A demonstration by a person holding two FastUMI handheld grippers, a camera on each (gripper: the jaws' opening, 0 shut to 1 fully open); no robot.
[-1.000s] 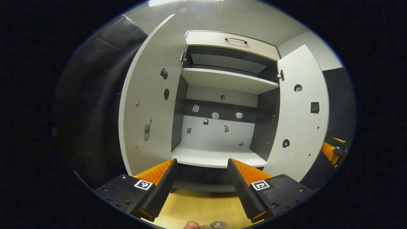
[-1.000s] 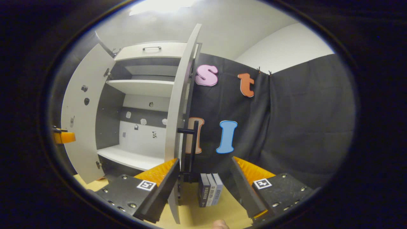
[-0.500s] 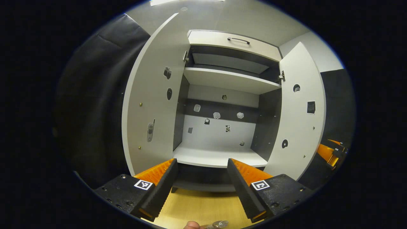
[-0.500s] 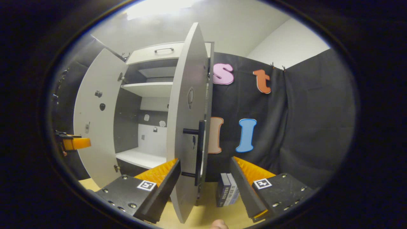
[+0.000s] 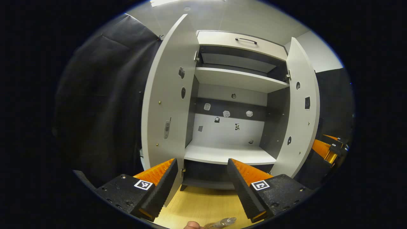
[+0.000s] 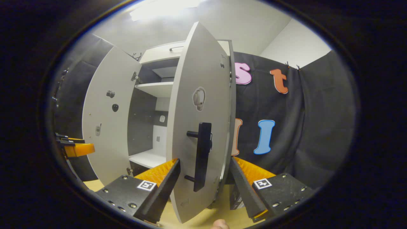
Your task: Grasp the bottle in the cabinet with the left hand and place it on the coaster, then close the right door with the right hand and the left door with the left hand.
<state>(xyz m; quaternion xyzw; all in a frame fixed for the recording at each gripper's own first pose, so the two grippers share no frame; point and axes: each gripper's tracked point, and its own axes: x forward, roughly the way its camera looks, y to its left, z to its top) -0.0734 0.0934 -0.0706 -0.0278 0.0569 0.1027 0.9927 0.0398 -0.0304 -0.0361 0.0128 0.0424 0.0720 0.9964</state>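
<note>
Grey board makes up the right door [image 6: 200, 127], and it is standing partly swung across the right tool's [image 6: 203, 181] view, its black handle [image 6: 203, 156] sitting between the two spread fingers, which are gripping nothing. Judging by this, the step in hand is closing that door: the tool is best pressing flat on the panel near the handle side, well away from the hinge, and following the arc until the door is seating against the cabinet [image 5: 229, 127], without catching the handle. The left tool [image 5: 201, 187] is hanging wide open and empty over the wooden tabletop [image 5: 203, 206], facing the bare shelves; it is best waiting clear of the left door [image 5: 165, 105] until the right one is shut. The bottle is not in the cabinet; a clear, capped shape [image 5: 224, 221] is lying at the bottom edge of the left gripper view, possibly the bottle on its coaster, though too little is showing to say. Small stickers are dotting both doors and the back panel; no writing on them is readable. Square black-and-white markers are sitting on each tool's body.
</note>
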